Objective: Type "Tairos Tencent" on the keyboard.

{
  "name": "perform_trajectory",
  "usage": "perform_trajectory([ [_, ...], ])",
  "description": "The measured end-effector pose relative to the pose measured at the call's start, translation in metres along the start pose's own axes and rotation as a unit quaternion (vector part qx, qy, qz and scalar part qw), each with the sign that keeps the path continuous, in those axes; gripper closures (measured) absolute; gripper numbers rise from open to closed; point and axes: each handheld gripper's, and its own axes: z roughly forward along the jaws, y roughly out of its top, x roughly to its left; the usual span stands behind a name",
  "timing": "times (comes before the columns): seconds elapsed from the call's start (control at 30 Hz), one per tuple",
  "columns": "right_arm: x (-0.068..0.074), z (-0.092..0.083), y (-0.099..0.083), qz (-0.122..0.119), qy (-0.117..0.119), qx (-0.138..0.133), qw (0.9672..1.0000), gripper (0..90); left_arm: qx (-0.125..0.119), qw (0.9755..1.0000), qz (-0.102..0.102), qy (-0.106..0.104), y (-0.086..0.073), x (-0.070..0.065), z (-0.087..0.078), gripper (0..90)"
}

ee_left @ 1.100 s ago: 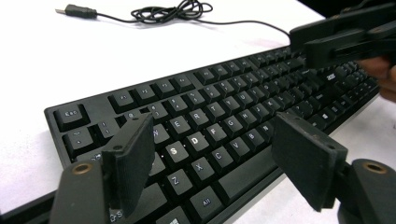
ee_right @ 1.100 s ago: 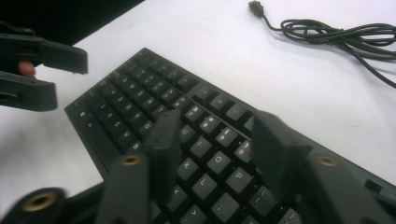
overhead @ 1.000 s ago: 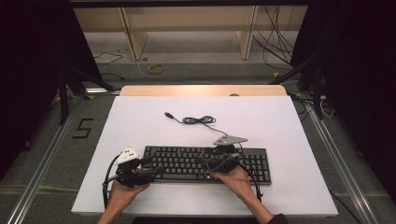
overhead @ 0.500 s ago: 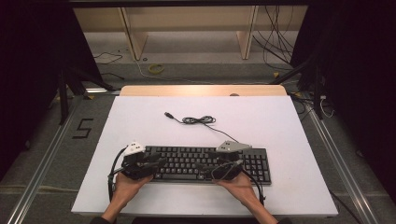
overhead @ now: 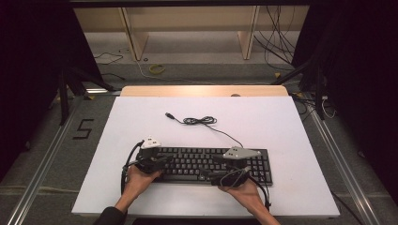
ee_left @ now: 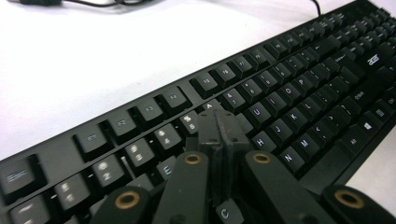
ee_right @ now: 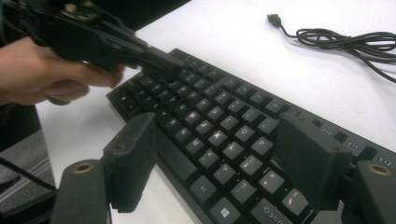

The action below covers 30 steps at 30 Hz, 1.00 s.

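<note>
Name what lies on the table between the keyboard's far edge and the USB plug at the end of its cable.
In the high view, between the keyboard and the USB plug lie a coiled bundle of cable and bare white table.

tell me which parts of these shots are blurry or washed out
High view: the table is evenly lit, its surroundings fall to black. Left gripper view: the table glares to plain white, the keyboard softens toward its far end, and the shut left tool is sharp. Right gripper view: the right tool and the hand look soft.
</note>
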Motion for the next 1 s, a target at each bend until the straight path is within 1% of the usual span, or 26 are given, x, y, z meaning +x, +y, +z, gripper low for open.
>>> perform_trajectory([
  [0.1,0.001,-0.003,-0.001,0.000,0.000,-0.001,1.0000,30.5,0.010,0.9999,-0.001,0.007,0.000,0.002,0.004,88.9],
  [0.23,0.001,-0.006,-0.003,0.001,0.001,-0.001,1.0000,30.5,0.015,0.9998,-0.007,0.012,0.000,0.006,0.007,88.9],
  [0.33,0.001,-0.007,-0.004,0.000,0.001,0.000,1.0000,30.5,0.019,0.9997,-0.002,0.013,0.000,0.007,0.009,88.9],
  [0.57,0.002,-0.008,-0.006,0.001,0.001,0.000,1.0000,29.9,0.024,0.9996,-0.006,0.013,0.000,0.006,0.012,88.9],
  [0.63,0.001,-0.009,-0.006,0.000,0.001,0.000,1.0000,29.7,0.028,0.9996,-0.001,0.011,0.000,0.007,0.012,88.9],
  [0.67,0.001,-0.009,-0.007,0.001,0.001,-0.001,1.0000,29.5,0.027,0.9996,-0.002,0.011,0.000,0.006,0.012,88.9],
  [0.73,0.001,-0.009,-0.007,0.002,0.001,0.000,1.0000,29.5,0.033,0.9994,0.000,0.012,-0.001,0.006,0.014,89.0],
  [0.77,0.001,-0.010,-0.007,0.001,0.000,0.001,1.0000,29.5,0.031,0.9995,-0.004,0.009,-0.002,0.005,0.014,89.0],
  [0.83,0.001,-0.010,-0.007,0.002,0.000,0.001,1.0000,29.5,0.039,0.9992,0.002,0.012,-0.001,0.004,0.014,89.1],
  [0.9,0.001,-0.010,-0.007,0.001,-0.001,0.001,1.0000,29.5,0.037,0.9992,0.002,0.014,-0.002,0.003,0.014,89.2],
  [1.0,0.001,-0.010,-0.007,0.001,-0.001,-0.001,1.0000,29.5,0.036,0.9993,-0.002,0.012,-0.002,0.004,0.014,89.1],
])
